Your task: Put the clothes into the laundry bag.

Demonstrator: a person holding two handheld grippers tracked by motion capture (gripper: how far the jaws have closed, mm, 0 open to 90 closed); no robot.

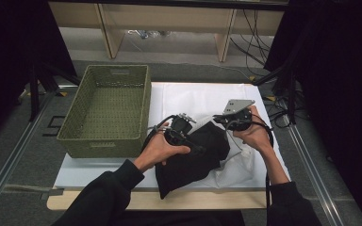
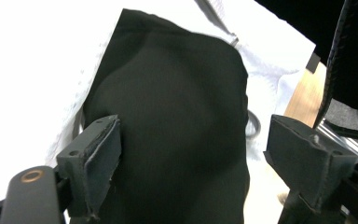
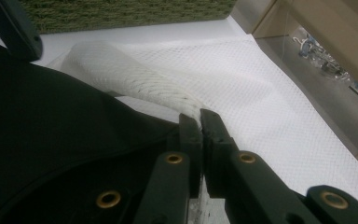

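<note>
A black garment [image 1: 191, 157] lies bunched on the white cloth [image 1: 193, 99] that covers the surface [image 1: 122, 200], a little toward five o'clock from the middle in the high view. A white garment [image 1: 238, 165] lies partly under it and spills out at its four o'clock side.

The left tool [image 1: 195, 147] sits low over the black garment, held in the person's left hand [image 1: 162, 148]. In the left gripper view its jaws stand spread wide, one at each side of a rounded hump of the black garment [image 2: 177, 121], and nothing is clamped between them (whether the pads touch the fabric cannot be told).

The right tool [image 1: 224, 123] is at the black garment's one o'clock corner, gripped by the right hand [image 1: 254, 136], with its grey three-cornered plate on top. In the right gripper view its jaws are pressed together, pinching the edge of the black garment [image 3: 51, 140] just where a rolled fold of the white garment [image 3: 135, 84] passes the tips; whether the white fabric is caught too is unclear.

A green woven basket [image 1: 75, 113] stands at ten o'clock from the garments, well apart from both tools, its near wall overlapping the white cloth's edge.
</note>
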